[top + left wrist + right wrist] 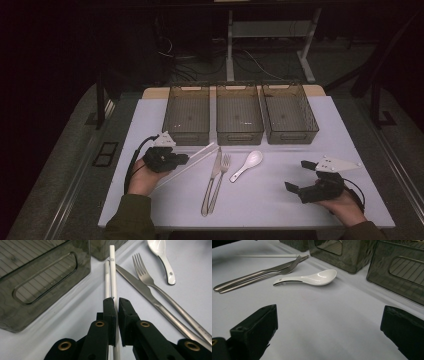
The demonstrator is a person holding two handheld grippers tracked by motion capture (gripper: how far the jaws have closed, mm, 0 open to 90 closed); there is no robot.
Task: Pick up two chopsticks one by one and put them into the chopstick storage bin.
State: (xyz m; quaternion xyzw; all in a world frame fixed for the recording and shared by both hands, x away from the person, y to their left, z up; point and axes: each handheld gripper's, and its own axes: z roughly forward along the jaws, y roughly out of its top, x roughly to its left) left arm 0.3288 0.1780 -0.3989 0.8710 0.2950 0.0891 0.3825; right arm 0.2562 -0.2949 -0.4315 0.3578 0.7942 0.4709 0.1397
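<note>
While the person's left hand (pixel 142 176) rests on the table (pixel 270 200), the left gripper (pixel 116 301) has its jaws pressed in on a pair of white chopsticks (pixel 112 277), one stick pinched in the narrow gap between them and the other lying just beside it, both running straight ahead from the jaw tips. Off to the left of those jaws stands a smoky clear bin (pixel 37 282) with a slot handle in its near wall. Just right of the chopsticks, ahead of the jaws, a steel knife (pixel 140 282) lies with a fork (pixel 146 277) close alongside it, and a white ceramic spoon (pixel 162 257) sits further right again. In the high view two more bins (pixel 239 117) line up beside the first along the far side of the table. Farther right, the right gripper (pixel 329 322) is held low over bare tabletop with its jaws spread wide and nothing between them; the spoon lies ahead of its left jaw, well apart from it, and the bins stand beyond its right jaw.
</note>
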